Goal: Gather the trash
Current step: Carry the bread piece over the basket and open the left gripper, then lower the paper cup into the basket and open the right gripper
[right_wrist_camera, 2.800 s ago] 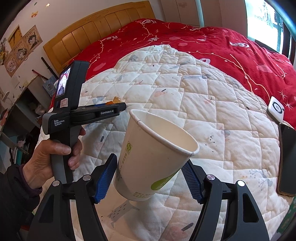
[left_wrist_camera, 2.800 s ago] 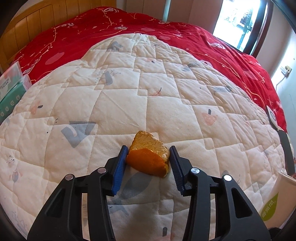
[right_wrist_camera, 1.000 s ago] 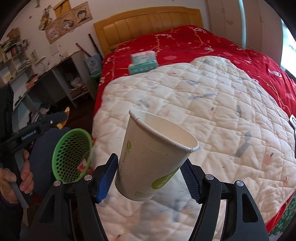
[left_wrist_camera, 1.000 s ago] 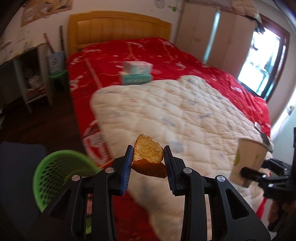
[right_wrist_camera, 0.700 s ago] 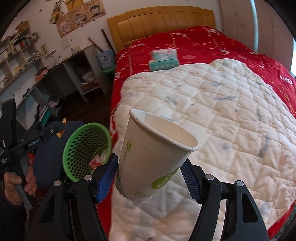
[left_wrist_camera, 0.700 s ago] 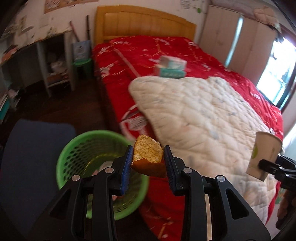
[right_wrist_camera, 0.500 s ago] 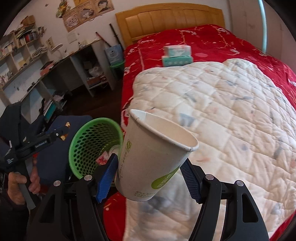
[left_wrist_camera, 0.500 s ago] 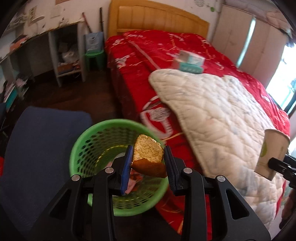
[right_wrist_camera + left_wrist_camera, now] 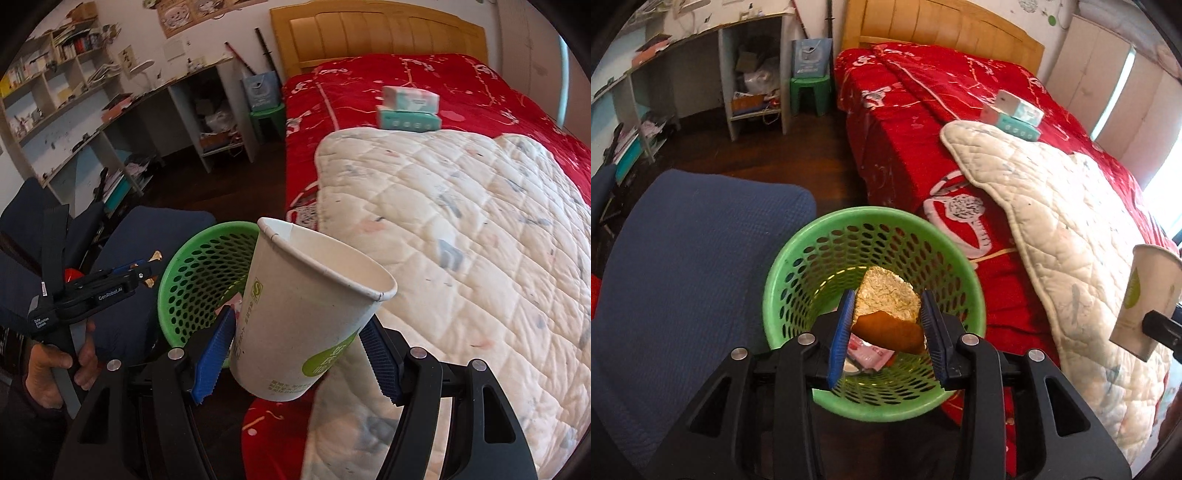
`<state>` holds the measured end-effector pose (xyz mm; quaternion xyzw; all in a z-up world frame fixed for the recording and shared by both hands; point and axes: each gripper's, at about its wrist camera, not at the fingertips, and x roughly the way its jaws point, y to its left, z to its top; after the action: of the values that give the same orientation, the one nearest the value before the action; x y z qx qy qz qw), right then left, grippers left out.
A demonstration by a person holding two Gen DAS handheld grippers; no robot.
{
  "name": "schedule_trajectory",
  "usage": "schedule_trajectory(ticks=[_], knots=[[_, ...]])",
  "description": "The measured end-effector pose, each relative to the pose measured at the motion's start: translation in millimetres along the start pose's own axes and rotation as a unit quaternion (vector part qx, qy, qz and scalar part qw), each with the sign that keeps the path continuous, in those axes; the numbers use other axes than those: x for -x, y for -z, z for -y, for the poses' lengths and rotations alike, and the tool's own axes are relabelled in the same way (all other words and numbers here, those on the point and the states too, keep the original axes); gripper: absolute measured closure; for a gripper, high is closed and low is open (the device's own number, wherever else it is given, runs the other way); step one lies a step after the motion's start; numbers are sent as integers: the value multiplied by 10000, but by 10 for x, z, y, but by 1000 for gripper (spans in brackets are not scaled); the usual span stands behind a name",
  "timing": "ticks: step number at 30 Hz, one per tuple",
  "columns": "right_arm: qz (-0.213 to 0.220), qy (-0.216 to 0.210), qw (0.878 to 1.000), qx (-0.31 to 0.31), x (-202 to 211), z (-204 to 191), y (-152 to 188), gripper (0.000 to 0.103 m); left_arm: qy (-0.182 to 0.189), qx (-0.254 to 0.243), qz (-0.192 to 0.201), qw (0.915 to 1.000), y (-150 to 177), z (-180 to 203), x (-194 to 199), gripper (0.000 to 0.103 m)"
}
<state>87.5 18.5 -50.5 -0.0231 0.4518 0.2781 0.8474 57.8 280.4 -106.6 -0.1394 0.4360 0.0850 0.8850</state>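
Note:
My left gripper (image 9: pixel 886 328) is shut on an orange peel (image 9: pixel 886 314) and holds it right above the green perforated waste basket (image 9: pixel 798 258), which has some wrappers at the bottom. My right gripper (image 9: pixel 299 339) is shut on a white paper cup (image 9: pixel 306 314) with a green logo, held tilted in the air beside the bed. In the right wrist view the basket (image 9: pixel 192 288) stands left of the cup, with the left gripper (image 9: pixel 147 271) and its peel over the basket's left rim. The cup also shows at the right edge of the left wrist view (image 9: pixel 1145 299).
A bed with a red cover (image 9: pixel 908 122) and a white quilt (image 9: pixel 1071 206) is on the right, with tissue boxes (image 9: pixel 408 107) on it. A blue chair cushion (image 9: pixel 683 258) lies left of the basket. A desk with shelves (image 9: pixel 110 122) and a green stool (image 9: pixel 810 92) stand behind.
Both grippers swung left from over the quilt to the bedside. The left gripper carried the peel over the basket. The right gripper still holds the cup, now closer to the basket.

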Motion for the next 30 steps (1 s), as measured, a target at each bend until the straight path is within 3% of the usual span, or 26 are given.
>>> schedule_trajectory(ticks=[30], knots=[[-382, -354, 9961, 706, -699, -842, -213, 37, -231, 556, 145, 9981, 111, -547, 207, 47]])
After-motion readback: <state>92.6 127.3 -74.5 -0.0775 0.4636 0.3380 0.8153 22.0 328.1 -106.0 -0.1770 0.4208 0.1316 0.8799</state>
